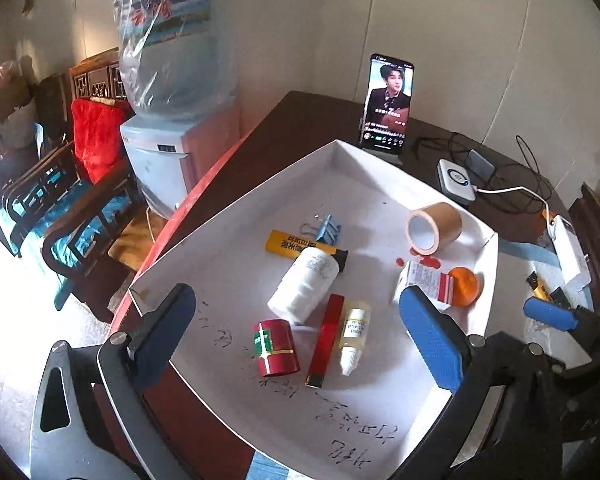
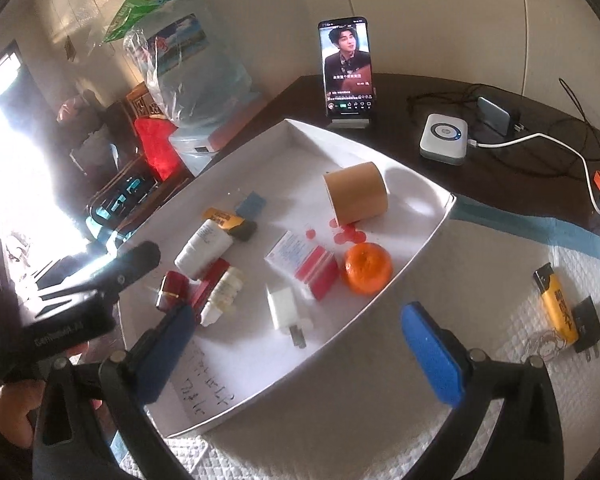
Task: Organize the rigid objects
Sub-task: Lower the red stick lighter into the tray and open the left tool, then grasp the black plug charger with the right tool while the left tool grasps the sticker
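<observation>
Inside white tray [image 1: 204, 240]: red tube [image 1: 326, 340] lengthwise toward camera; left gripper [image 1: 300, 328], right gripper [image 2: 300, 344] wide open, empty.

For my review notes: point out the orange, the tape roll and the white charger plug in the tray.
orange [image 2: 366, 267], right wrist view, middle of its peel.
tape roll [image 2: 358, 192], right wrist view, its brown outer side.
white charger plug [image 2: 286, 307], right wrist view, its flat white body.

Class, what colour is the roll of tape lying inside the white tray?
Tan brown; the roll of tape shows best in the right wrist view.
</observation>
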